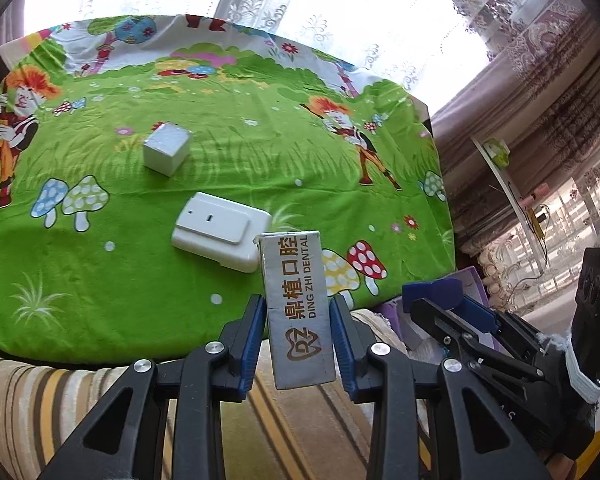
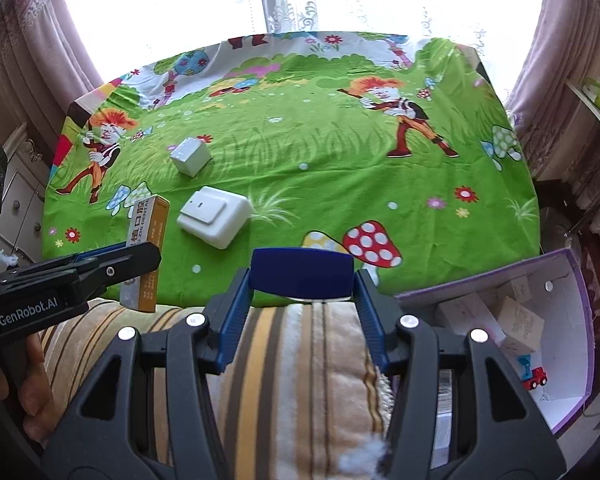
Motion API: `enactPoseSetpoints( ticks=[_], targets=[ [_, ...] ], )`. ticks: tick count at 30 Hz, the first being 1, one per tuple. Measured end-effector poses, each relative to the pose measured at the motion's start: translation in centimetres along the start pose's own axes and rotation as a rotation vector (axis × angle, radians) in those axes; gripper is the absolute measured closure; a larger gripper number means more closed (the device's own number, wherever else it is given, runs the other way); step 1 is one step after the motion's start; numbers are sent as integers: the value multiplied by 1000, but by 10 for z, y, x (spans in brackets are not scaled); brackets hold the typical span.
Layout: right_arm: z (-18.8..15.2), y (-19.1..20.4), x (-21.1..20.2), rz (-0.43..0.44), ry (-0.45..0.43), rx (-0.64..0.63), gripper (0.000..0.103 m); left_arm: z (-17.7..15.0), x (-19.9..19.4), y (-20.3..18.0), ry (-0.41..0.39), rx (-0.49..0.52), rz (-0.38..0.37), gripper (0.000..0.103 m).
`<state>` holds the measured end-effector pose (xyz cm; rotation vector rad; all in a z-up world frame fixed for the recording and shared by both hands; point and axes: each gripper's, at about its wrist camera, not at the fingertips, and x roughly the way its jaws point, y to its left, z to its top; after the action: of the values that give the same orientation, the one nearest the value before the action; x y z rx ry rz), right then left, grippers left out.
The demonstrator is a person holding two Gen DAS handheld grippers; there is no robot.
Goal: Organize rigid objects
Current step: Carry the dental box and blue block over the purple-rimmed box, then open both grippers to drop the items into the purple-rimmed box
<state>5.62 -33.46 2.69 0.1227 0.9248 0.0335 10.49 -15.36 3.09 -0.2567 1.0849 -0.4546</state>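
I am holding the dental box (image 1: 298, 308) in the left gripper (image 1: 299, 332), jaws closed flat on its two long sides, so the silver face reading "DING ZHI DENTAL" is pointing up at the camera. From the right wrist view the same box (image 2: 148, 254) is showing an orange side and hanging in the air, just off the near edge of the table (image 2: 340, 168) with its green cartoon cloth.

In the right gripper (image 2: 302, 276) I am carrying a dark blue block (image 2: 302, 270), the jaws spread fairly wide and pressing on both its ends. It is hovering over the table's near edge, above the striped cushion (image 2: 300, 360).

Two things are lying on the table: a white wall switch (image 1: 220, 232) close to the near edge, and a small white cube box (image 1: 166, 148) farther back, well apart from it.

Off the table's right corner a purple-rimmed storage box (image 2: 572, 320) is sitting open, with several small cartons and a toy in it.

I judge this to be the carrying step: both items lifted, neither yet stowed. The next move, as I read it, calls for swinging the blue block rightward over the storage box, lowering it among the cartons, and only then opening the jaws; the dental box would follow the same way.
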Motion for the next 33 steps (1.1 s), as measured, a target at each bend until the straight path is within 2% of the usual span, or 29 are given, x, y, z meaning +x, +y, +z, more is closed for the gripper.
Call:
enactPoseSetpoints(
  ticks=[9, 17, 26, 33],
  targets=[
    [-23, -79, -23, -96, -13, 114, 48, -13, 30, -67, 83, 117, -77, 69],
    [-42, -132, -35, -170, -18, 198, 48, -24, 58, -118, 156, 211, -125, 69],
    [-54, -168, -42, -262, -21, 241, 48, -29, 84, -159, 215, 288, -168, 68],
    [-56, -179, -43, -285, -23, 257, 48, -32, 97, -178, 251, 321, -204, 68]
  ],
)
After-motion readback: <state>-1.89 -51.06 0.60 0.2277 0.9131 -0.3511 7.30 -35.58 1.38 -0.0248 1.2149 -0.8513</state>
